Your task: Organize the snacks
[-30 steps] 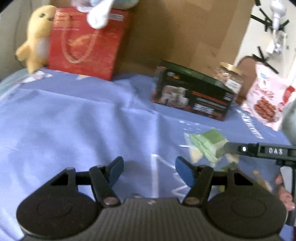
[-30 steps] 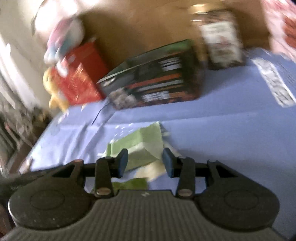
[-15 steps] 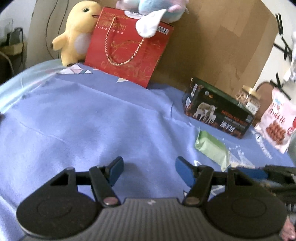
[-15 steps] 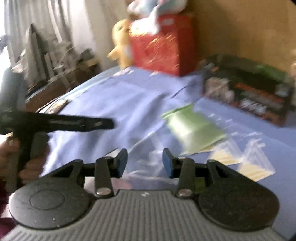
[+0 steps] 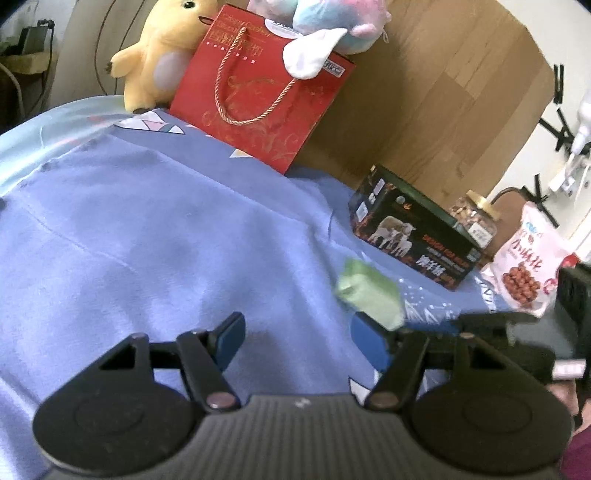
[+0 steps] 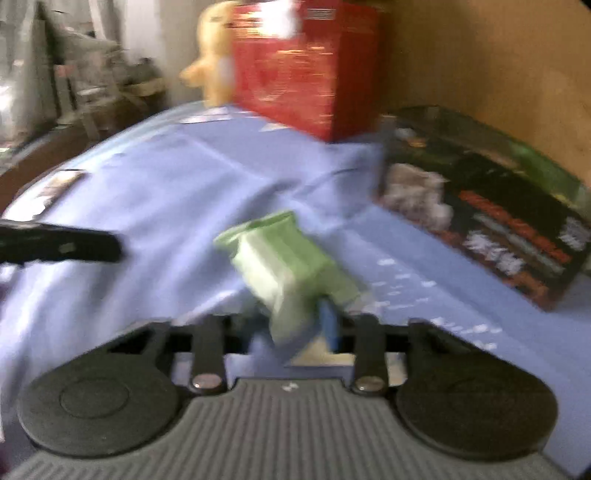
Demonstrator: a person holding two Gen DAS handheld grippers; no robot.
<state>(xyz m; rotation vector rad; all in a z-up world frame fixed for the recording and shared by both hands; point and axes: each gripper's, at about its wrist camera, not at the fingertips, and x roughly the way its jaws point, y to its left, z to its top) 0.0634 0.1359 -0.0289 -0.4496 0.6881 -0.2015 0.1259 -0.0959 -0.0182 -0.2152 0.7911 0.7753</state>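
Between the fingers of the right gripper (image 6: 295, 325) sits a green snack packet (image 6: 284, 266), pinched at its lower end and sticking up and away from the gripper, tilted to the left above the blue bedsheet (image 6: 166, 192). The gripper is clenched on the packet; the view is blurred, so the exact contact of the pads is hard to make out. From the left wrist view the same packet (image 5: 369, 295) shows just beyond the right-hand blue fingertip of the left gripper (image 5: 295, 332), apart from it. The left gripper stands released, with only bedsheet between its fingers. Behind the packet lies a dark box (image 5: 413, 236) printed with sheep, and past it a jar (image 5: 474, 218) with a gold lid and a white and red snack bag (image 5: 524, 266). Farther back stand a red gift bag (image 5: 258, 92), a yellow plush toy (image 5: 162, 55) and a pastel plush toy (image 5: 325, 26), against a brown board (image 5: 443, 92).
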